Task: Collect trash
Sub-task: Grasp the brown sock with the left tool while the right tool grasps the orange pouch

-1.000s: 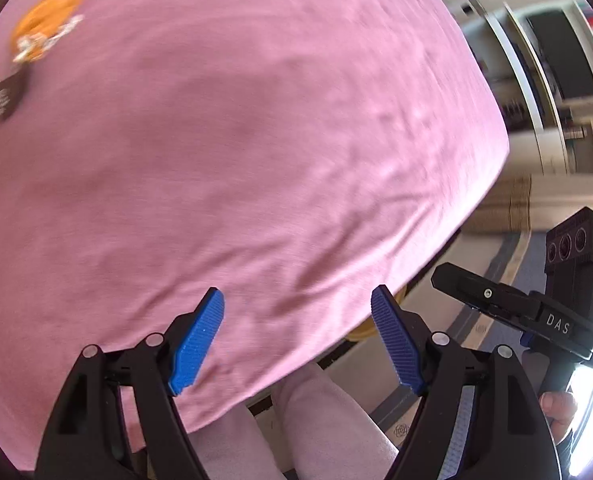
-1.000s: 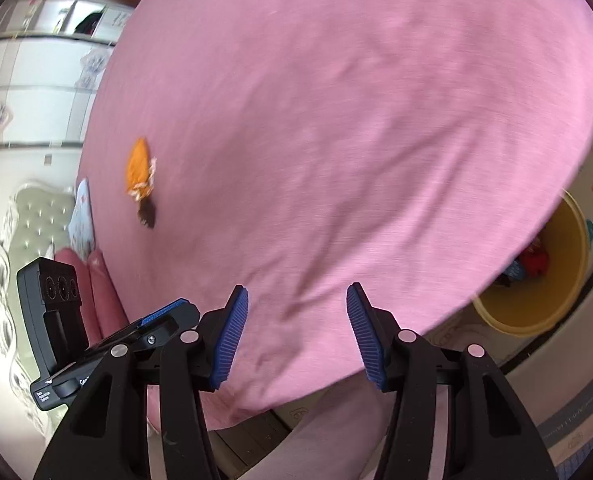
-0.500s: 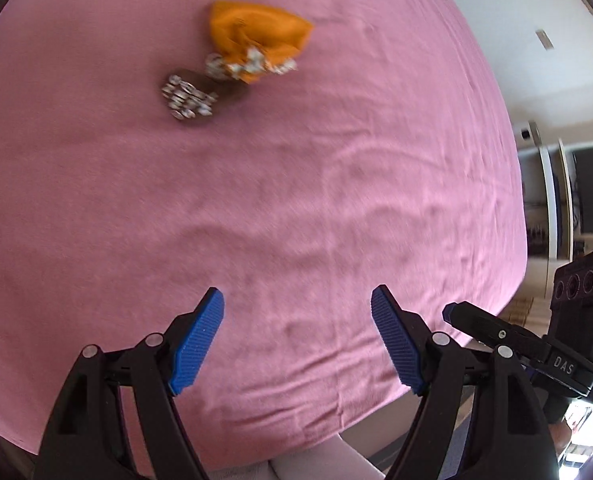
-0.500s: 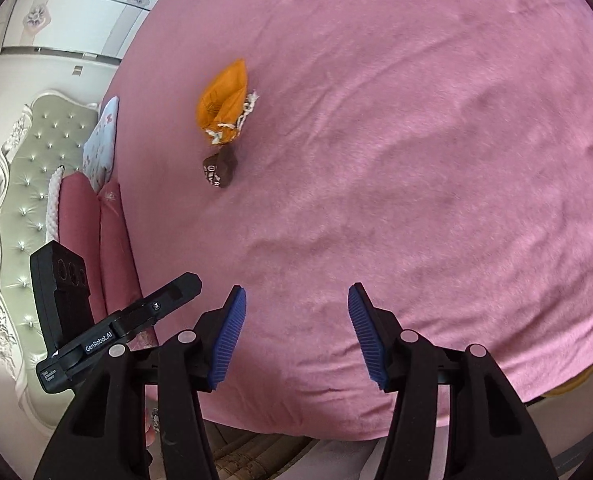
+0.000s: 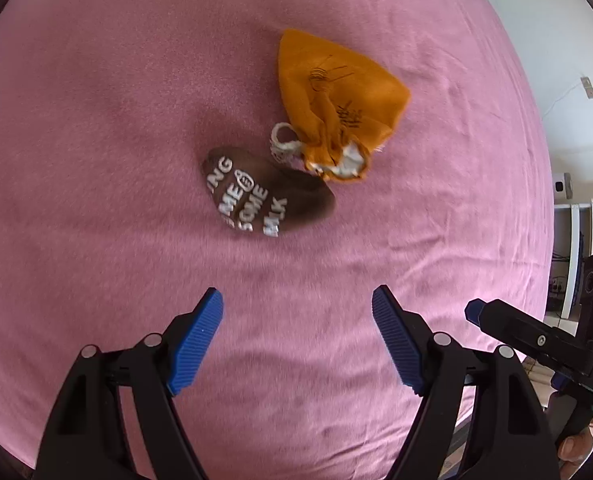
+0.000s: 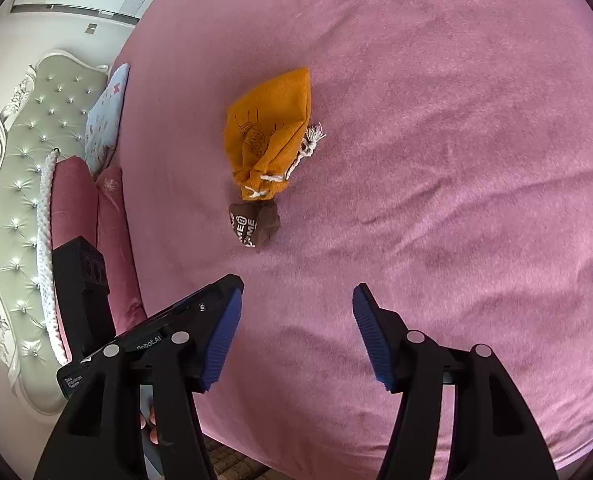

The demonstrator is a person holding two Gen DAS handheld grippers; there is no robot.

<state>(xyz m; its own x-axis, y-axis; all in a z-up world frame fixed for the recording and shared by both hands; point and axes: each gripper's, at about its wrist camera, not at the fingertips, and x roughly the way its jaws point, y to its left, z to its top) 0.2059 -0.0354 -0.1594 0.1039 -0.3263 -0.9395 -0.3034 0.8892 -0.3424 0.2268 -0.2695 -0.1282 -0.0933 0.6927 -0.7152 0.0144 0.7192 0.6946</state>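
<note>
Both grippers, left point(image 5: 296, 316) and right point(image 6: 296, 312), have closed in on the brown wrapper point(image 5: 266, 198) beside the orange pouch point(image 5: 336, 100) on the bed point(image 5: 96, 120); fingers released, empty, pickup next.

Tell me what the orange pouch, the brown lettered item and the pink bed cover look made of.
Orange pouch: matte woven cloth, likely cotton; soft folds, frayed white drawstring. Brown lettered item: probably soft fabric with raised white print; it slumps, though blur leaves this open. Pink bed cover: short-napped, velvety textile; its shade shifts over shallow wrinkles.
</note>
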